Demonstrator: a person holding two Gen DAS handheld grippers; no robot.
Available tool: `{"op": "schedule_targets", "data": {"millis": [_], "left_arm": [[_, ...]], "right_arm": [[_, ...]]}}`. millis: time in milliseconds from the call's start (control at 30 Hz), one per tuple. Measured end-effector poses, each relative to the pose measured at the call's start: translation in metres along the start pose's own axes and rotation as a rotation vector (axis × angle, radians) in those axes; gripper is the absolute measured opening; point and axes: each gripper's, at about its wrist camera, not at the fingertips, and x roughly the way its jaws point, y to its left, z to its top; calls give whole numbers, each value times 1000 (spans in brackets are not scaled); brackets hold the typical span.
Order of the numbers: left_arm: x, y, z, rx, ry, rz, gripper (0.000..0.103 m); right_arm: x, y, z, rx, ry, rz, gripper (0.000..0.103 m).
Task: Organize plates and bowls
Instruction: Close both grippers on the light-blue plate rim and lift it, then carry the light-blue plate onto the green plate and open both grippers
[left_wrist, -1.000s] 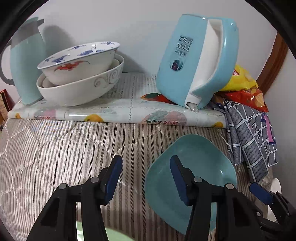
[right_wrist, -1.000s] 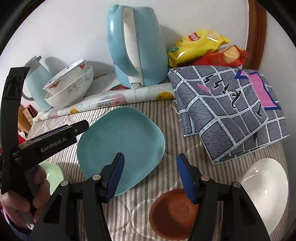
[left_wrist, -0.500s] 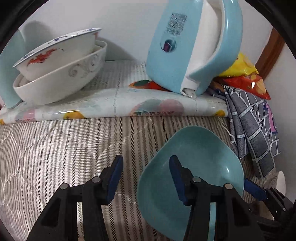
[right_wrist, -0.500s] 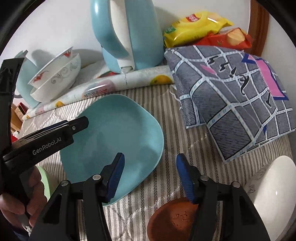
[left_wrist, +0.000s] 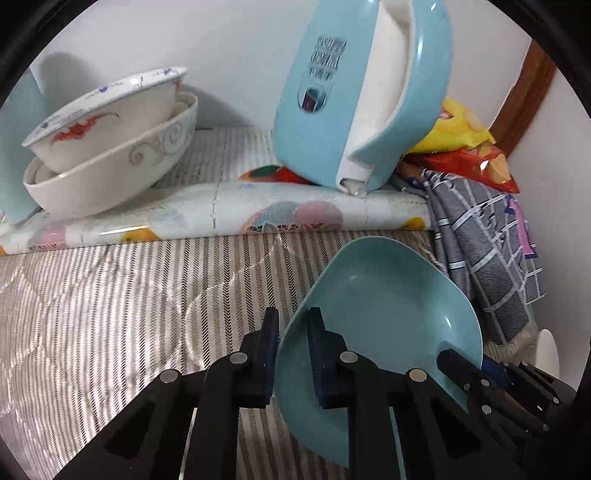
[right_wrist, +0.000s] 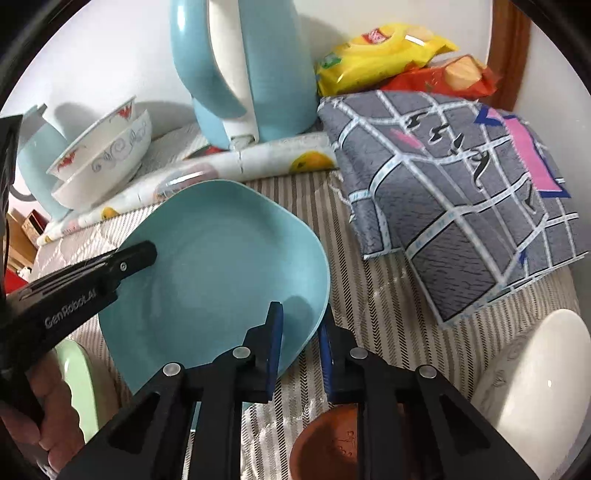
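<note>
Both jaws have closed on the smooth, rounded-square teal plate (right_wrist: 221, 266) — left gripper (left_wrist: 291, 354), right gripper (right_wrist: 301, 343).

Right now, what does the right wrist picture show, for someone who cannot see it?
Both grippers clamp opposite rims of a tilted teal plate: the right gripper at its near edge, the left gripper at its left. Behind stand stacked white bowls and a blue kettle; a small brown dish lies nearest.

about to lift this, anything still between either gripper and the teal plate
Nothing visible. The left gripper and right gripper each already have their fingers closed over opposite rims of the teal plate.
</note>
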Motion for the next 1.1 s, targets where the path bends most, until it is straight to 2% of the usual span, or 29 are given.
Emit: {"op": "schedule_targets", "data": {"millis": [267,667,1100], "left_arm": [[-49,-2,-10,-21,-56,-32,14],[-119,8,-56,-61,-97,-81,13],[-160,6,-95,-45,-117,-105,12]], "right_arm": [[-48,3,-7,9,-62,7,16],[-116,17,-52,18,-126,1,13],[-157,23,-96,44,-160,-10,12]]}}
